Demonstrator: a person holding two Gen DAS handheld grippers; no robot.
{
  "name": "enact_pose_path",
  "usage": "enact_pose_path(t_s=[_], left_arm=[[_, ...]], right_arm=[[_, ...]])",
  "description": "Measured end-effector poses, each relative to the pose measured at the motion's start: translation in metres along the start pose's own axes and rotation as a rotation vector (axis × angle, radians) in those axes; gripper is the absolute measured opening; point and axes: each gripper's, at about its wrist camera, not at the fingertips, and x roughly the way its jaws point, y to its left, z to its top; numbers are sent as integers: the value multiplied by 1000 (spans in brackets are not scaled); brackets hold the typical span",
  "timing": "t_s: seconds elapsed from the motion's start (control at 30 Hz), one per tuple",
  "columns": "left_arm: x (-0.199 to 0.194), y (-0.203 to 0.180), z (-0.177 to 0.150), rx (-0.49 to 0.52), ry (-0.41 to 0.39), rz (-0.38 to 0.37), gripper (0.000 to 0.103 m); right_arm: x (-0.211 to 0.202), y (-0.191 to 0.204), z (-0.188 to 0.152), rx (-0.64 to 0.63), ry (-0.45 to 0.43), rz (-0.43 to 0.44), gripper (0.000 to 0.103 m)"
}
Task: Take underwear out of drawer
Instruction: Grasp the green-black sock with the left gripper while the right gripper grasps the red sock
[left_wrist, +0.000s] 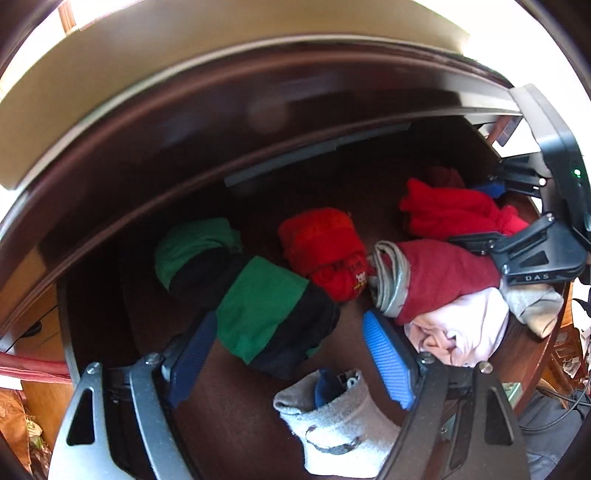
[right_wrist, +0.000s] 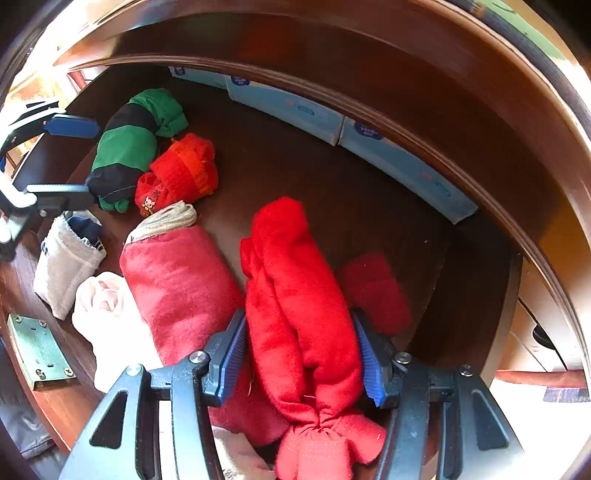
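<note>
Blue boxes (right_wrist: 288, 107) show only rightward; right jaws clamp red roll (right_wrist: 303, 295), left jaws wide, empty

You have an open dark brown wooden drawer (right_wrist: 332, 177) holding several rolled garments; a bright red fleece bundle (right_wrist: 299, 295) lies lengthwise near its right side, pinched and gathered at its near end; just beside it on the left lies a darker red roll with a grey waistband (right_wrist: 177, 284), touching a pale pink crumpled piece (right_wrist: 107, 302); farther back you see a small red-orange roll with a printed label (right_wrist: 181, 173) touching a green-and-black striped roll (right_wrist: 129, 147); a grey sock-like bundle (right_wrist: 66, 258) sits near the front left.
</note>
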Motion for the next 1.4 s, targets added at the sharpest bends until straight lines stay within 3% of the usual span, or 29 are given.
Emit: enact_pose_path(t_s=[0.2, 0.27, 0.37, 0.47, 0.6, 0.73, 0.83, 0.97, 1.13, 1.4], left_arm=[[9, -5, 4, 33, 48, -5, 77], [16, -9, 6, 50, 73, -10, 53], [19, -12, 5, 71, 86, -19, 33], [21, -11, -3, 98, 99, -17, 20], [21, -6, -15, 111, 137, -43, 11], [14, 3, -26, 90, 135, -55, 10], [9, 13, -25, 8, 103, -82, 15], [1, 24, -21, -63, 37, -47, 56], [4, 18, -1, -130, 8, -55, 67], [11, 26, 21, -265, 3, -34, 74]], right_arm=[[0, 0, 0, -5, -4, 2, 57], [0, 1, 0, -1, -7, 7, 57], [-2, -1, 0, 4, -9, 13, 57], [-1, -4, -1, 9, -12, 21, 57], [-2, -7, -1, 13, -14, 28, 57], [-4, -8, -1, 14, -16, 31, 57], [-4, -8, -1, 14, -16, 30, 57], [-3, -8, -1, 14, -16, 30, 57], [-5, -10, -1, 20, -23, 38, 57], [-12, -16, -1, 28, -36, 57, 57]])
